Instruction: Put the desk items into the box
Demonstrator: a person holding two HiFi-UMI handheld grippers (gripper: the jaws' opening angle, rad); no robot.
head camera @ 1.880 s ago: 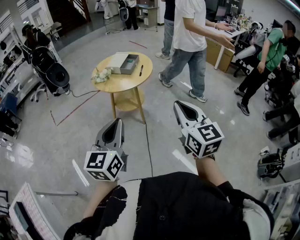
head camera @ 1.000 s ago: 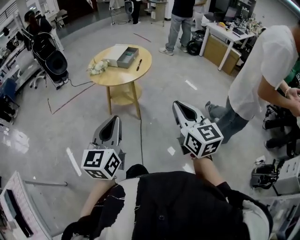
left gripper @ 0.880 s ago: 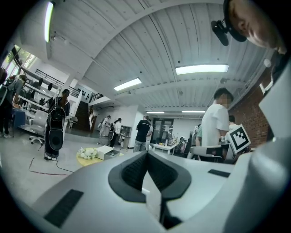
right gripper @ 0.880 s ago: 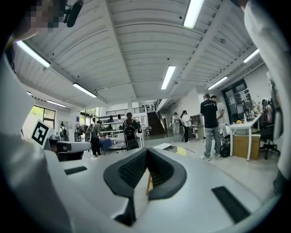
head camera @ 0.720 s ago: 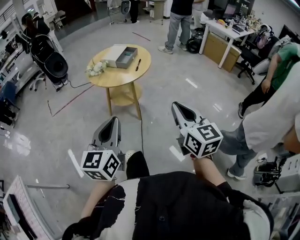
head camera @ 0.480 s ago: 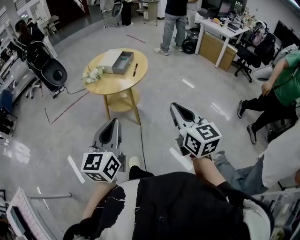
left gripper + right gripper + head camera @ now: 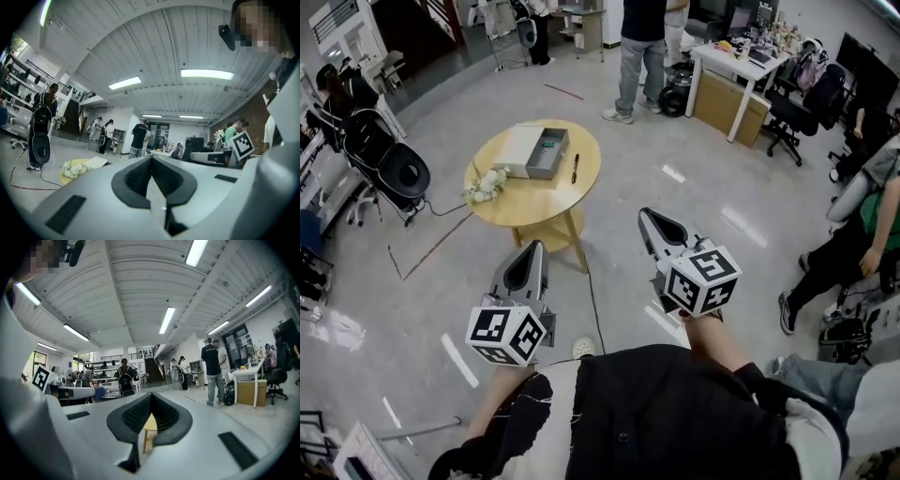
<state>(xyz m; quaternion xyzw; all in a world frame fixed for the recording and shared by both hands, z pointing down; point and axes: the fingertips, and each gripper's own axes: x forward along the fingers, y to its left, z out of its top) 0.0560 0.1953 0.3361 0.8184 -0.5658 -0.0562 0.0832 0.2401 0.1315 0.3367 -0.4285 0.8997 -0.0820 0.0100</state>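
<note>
Box (image 7: 549, 155) near table (image 7: 539, 199) rim, floor (image 7: 675, 141) around

We see a round wooden table (image 7: 536, 202) on the grey floor (image 7: 403, 309). On its top lie an open grey box (image 7: 548, 154), a white lid (image 7: 517, 150) just beside it, a dark pen (image 7: 574, 168) and white flowers (image 7: 486, 184).

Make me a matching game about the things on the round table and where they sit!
Things:
1. flowers
2. pen
3. box

Places, as seen in the head view:
A. dark and thin, lying just right of the box
B. grey and open, on the far half of the table
C. white, at the table's left edge

Pairs: 1-C, 2-A, 3-B
</note>
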